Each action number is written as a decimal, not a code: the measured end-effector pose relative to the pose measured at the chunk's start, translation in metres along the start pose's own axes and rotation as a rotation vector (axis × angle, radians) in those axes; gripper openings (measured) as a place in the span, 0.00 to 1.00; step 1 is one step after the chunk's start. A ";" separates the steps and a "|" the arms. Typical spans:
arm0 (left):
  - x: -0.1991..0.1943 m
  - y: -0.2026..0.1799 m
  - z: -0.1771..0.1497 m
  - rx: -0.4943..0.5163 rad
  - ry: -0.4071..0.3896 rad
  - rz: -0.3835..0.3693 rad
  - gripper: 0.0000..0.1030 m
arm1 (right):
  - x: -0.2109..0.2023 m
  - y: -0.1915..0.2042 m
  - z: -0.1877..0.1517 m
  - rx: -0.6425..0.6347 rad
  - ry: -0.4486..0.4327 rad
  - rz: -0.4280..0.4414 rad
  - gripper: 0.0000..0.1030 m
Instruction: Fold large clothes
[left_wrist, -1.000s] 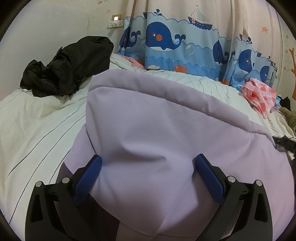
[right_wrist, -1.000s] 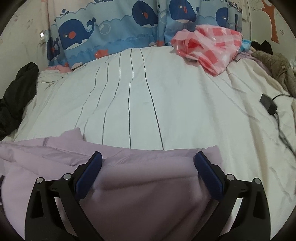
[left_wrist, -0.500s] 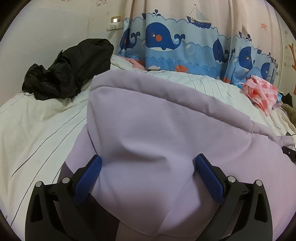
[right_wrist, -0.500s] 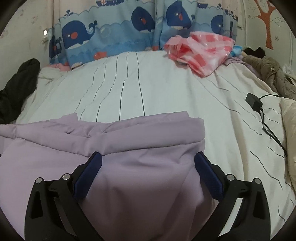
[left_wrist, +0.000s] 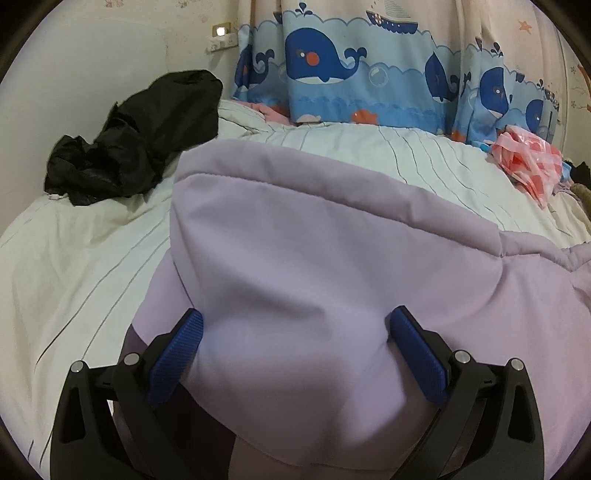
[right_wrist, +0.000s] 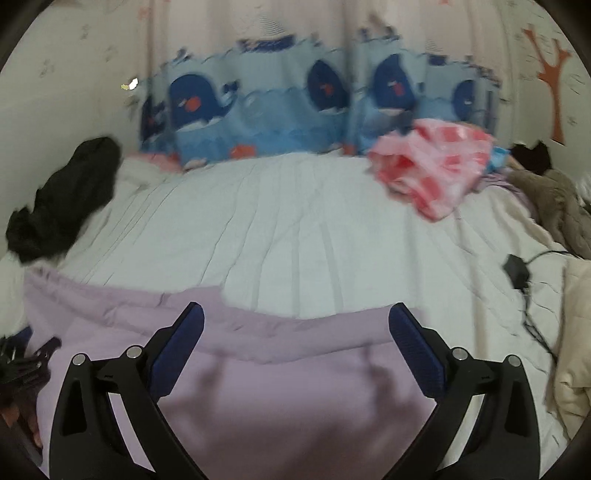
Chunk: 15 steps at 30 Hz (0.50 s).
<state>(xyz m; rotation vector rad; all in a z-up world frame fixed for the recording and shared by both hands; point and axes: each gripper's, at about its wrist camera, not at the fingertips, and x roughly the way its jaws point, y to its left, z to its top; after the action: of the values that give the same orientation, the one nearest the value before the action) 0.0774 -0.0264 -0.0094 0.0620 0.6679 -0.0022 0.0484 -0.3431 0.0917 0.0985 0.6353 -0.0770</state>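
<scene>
Straddling lilac garment (left_wrist: 314, 258), left tool (left_wrist: 295, 332) spread wide, right tool (right_wrist: 295, 328) likewise, seemingly hovering, view blurred.

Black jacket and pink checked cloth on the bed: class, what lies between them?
In the right wrist view, only bare striped bedsheet lies between the black jacket and the pink checked cloth.

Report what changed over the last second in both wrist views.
The right gripper rose clear of the lilac garment; fabric that bulged between its open fingers now lies flat below, and the view is motion-blurred. The left gripper stays open, fabric bulging between its fingers. The black jacket and pink checked cloth are unmoved.
</scene>
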 end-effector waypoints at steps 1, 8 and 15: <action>-0.002 -0.001 -0.001 0.003 -0.006 0.006 0.94 | 0.015 0.009 -0.010 -0.043 0.050 -0.013 0.94; -0.010 0.002 -0.007 -0.013 -0.040 0.005 0.94 | 0.044 0.050 -0.050 -0.239 0.094 -0.198 0.94; -0.010 -0.002 -0.008 -0.003 -0.041 0.019 0.94 | 0.047 0.042 -0.052 -0.217 0.090 -0.179 0.94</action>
<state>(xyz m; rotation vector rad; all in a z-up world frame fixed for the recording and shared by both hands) 0.0647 -0.0283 -0.0096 0.0653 0.6260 0.0154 0.0599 -0.2969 0.0250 -0.1659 0.7373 -0.1764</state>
